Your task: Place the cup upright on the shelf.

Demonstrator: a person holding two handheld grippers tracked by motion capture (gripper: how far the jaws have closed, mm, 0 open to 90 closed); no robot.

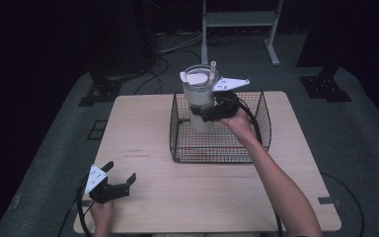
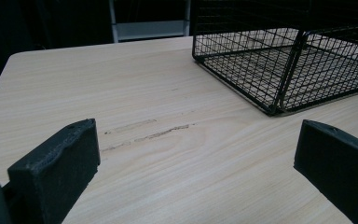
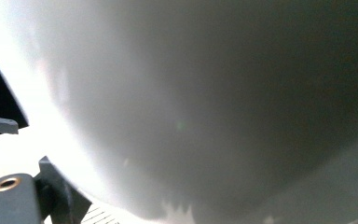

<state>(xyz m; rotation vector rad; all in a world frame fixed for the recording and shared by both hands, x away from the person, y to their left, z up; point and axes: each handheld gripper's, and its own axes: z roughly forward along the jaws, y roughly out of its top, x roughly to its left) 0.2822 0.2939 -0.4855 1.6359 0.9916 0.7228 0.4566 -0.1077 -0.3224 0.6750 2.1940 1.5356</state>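
Dark surroundings enclose a light wood-grain desk standing on grey floor covering, with black cables trailing on the floor behind it and the white legs of a frame at the rear.

A black wire-mesh basket sits on the far-right part of the desk. In the left gripper view its near corner rests flat on the wood, with a few dark scuff marks on the grain just in front of it.

A tall, pale grey tumbler with a clear lid and a white straw is upright, held over the rear-left part of the basket, with its base down within the basket walls; whether it touches the basket floor cannot be told. The right tongs are clamped across the tumbler's lower body from the right side, and the person's right hand reaches in over the basket. In the right gripper view the pale tumbler wall sits hard against the camera.

The left tongs rest well in front and to the left of the basket, near the desk's front-left corner, held by the left hand. Their jaws stand wide apart with nothing between them; bare wood shows in the gap.
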